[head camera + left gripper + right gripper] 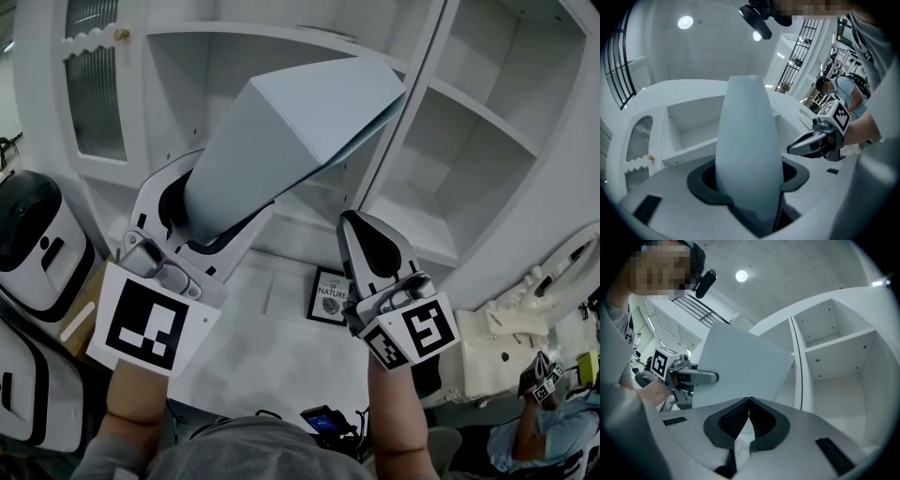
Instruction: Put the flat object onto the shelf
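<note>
The main risk is the grip. The left claw [202, 225] has its jaws spread wide and clamped on one end of the flat box [281, 141], so most of the box sticks out unsupported. A knock could make it twist or slide out of the pads. The right claw [364, 239] gives no help: its jaws are pressed together with nothing between them, and it hangs just beside the box, below its lower edge.

The second risk is a collision. The far end of the box is close to the upright post [412, 103] that divides the shelf unit [487, 122], and the box sits at a slant, not level with the shelf boards. Pushed in like this, a corner would probably catch the post or a board's front edge. If the box fell, it could land on the framed print [330, 295] lying on the lower ledge [272, 309], near that ledge's middle.

The box is plain pale blue-grey, smooth and matt, with no marks I can see. It is broad and long, with sharp straight edges and enough thickness to show a side face. It is held up in the air in front of the unit, across the left compartment's opening, and rests on no shelf yet.
</note>
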Action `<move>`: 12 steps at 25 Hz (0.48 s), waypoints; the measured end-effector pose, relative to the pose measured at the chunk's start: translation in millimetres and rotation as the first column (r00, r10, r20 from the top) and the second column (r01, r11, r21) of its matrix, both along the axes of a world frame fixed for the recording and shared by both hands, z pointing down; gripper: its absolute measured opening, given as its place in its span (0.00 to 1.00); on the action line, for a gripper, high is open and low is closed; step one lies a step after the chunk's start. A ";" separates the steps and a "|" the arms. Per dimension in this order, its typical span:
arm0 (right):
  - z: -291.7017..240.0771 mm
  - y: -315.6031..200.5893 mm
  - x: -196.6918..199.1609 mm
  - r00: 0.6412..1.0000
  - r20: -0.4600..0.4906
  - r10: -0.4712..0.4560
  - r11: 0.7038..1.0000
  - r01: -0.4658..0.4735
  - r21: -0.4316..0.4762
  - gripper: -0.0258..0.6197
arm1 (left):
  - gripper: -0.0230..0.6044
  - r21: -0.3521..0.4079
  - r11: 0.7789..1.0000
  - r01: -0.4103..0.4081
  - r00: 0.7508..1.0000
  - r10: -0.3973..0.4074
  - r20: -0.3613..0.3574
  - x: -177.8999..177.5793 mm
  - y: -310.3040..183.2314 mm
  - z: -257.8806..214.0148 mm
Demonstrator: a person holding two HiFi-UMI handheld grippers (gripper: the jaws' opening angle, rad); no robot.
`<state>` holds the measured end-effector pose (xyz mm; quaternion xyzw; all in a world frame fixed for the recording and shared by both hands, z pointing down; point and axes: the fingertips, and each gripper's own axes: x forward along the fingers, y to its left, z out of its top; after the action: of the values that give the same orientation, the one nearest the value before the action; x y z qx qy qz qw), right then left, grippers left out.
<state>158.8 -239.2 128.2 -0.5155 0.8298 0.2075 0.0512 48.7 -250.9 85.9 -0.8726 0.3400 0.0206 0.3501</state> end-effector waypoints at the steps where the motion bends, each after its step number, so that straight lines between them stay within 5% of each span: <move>1: 0.0 -0.2 -0.3 1.000 -0.001 0.000 1.000 0.000 0.001 0.08 | 0.46 0.010 1.000 0.012 1.000 -0.012 0.016 -0.4 -0.1 0.7; 7: 0.7 -1.9 -0.9 1.000 -0.005 0.000 1.000 0.000 0.002 0.08 | 0.46 0.051 0.996 0.072 0.993 -0.076 0.086 -0.6 -0.3 7.8; 12: 1.9 -3.6 0.7 1.000 -0.003 0.005 1.000 -0.005 0.002 0.08 | 0.46 0.057 0.997 0.049 0.995 -0.053 0.079 1.6 -5.3 9.4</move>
<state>159.5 -242.8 130.1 -0.5170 0.8284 0.2095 0.0500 50.3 -256.2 95.3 -0.8538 0.3470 -0.0142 0.3879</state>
